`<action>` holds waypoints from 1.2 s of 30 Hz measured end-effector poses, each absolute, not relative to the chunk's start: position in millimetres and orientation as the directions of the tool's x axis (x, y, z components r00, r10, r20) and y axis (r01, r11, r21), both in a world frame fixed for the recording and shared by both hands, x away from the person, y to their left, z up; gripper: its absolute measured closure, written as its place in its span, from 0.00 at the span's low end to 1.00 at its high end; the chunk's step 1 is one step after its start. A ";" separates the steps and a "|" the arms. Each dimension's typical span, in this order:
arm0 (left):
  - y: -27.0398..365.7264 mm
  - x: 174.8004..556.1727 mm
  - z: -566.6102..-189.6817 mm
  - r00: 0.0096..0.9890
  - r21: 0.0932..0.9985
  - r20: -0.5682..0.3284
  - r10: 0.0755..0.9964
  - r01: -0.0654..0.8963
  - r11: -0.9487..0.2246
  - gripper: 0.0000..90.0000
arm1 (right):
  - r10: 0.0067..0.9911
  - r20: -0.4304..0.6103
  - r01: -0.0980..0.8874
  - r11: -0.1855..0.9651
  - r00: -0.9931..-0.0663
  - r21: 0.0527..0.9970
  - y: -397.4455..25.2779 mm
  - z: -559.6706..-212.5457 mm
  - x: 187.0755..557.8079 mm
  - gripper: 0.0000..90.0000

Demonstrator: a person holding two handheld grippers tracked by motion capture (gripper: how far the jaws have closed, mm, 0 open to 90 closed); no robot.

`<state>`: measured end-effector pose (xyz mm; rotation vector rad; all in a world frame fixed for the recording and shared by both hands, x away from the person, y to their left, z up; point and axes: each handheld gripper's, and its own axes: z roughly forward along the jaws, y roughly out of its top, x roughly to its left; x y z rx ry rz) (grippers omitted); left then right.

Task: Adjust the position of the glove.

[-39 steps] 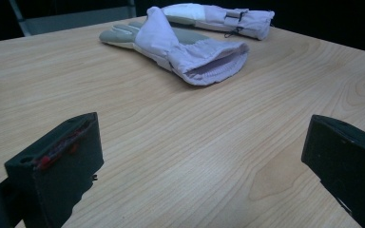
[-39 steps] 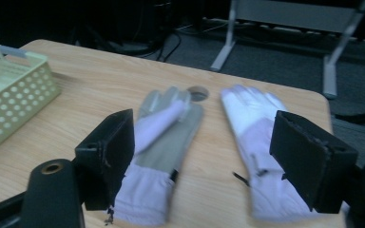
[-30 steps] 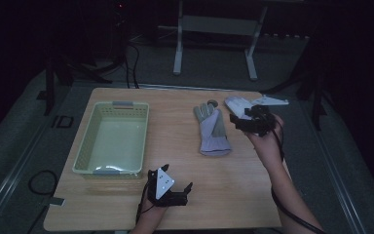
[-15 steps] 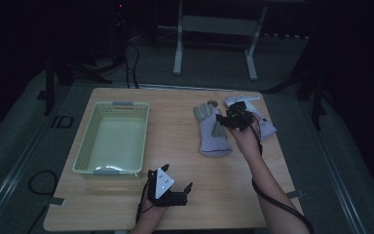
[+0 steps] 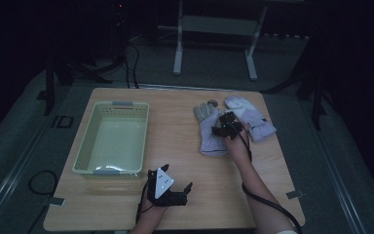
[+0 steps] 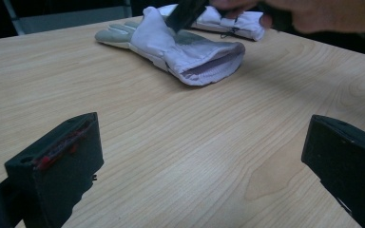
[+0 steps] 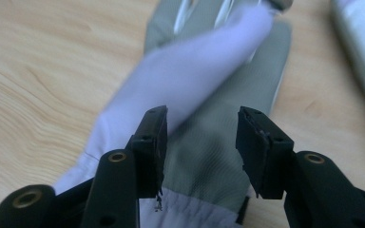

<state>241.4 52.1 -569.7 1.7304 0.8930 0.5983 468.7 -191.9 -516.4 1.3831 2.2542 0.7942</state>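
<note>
right gripper [image 7: 202, 142] spread, over glove [image 7: 209, 95]

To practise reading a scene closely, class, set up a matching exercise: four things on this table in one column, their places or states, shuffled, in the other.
Things:
1. basket
2. left gripper
3. right gripper
4. second glove

Places or states:
A. open over the near glove
B. at the table's far right
C. open, low over bare wood at the near edge
D. on the table's left side

Pairs: 1-D, 2-C, 3-A, 4-B
</note>
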 end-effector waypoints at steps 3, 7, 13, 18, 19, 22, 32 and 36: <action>52.1 241.2 -569.7 0.597 0.946 -0.027 0.802 0.276 -0.173 0.00 | 0.898 -0.054 0.706 0.379 -0.437 0.598 -188.7 -530.5 469.8 0.60; 52.1 241.2 -569.7 0.598 0.945 -0.029 0.801 0.277 -0.173 0.00 | 0.895 -0.062 0.707 0.389 -0.441 0.591 -187.0 -535.8 469.9 0.59; 52.1 241.2 -569.6 0.598 0.945 -0.029 0.801 0.278 -0.173 0.00 | 0.873 -0.072 0.676 0.423 -0.483 0.603 -189.3 -538.8 468.9 0.60; 52.1 241.5 -569.7 0.597 0.945 -0.034 0.802 0.281 -0.169 0.00 | 0.883 -0.023 0.673 0.374 -0.469 0.638 -195.0 -541.4 467.0 0.82; 52.1 241.5 -569.7 0.597 0.945 -0.035 0.802 0.281 -0.168 0.00 | 0.885 -0.023 0.674 0.371 -0.465 0.638 -194.1 -541.4 466.4 0.85; 52.5 241.7 -569.7 0.597 0.945 -0.038 0.802 0.283 -0.166 0.00 | 0.903 -0.010 0.687 0.335 -0.430 0.645 -188.9 -535.3 462.6 0.97; 52.6 241.6 -569.7 0.597 0.945 -0.037 0.801 0.282 -0.167 0.00 | 0.889 0.129 0.647 0.214 -0.440 0.732 -175.2 -492.9 427.3 0.98; 52.6 241.5 -569.7 0.597 0.944 -0.036 0.801 0.283 -0.168 0.00 | 0.888 0.145 0.607 0.173 -0.437 0.775 -173.1 -476.4 400.5 0.98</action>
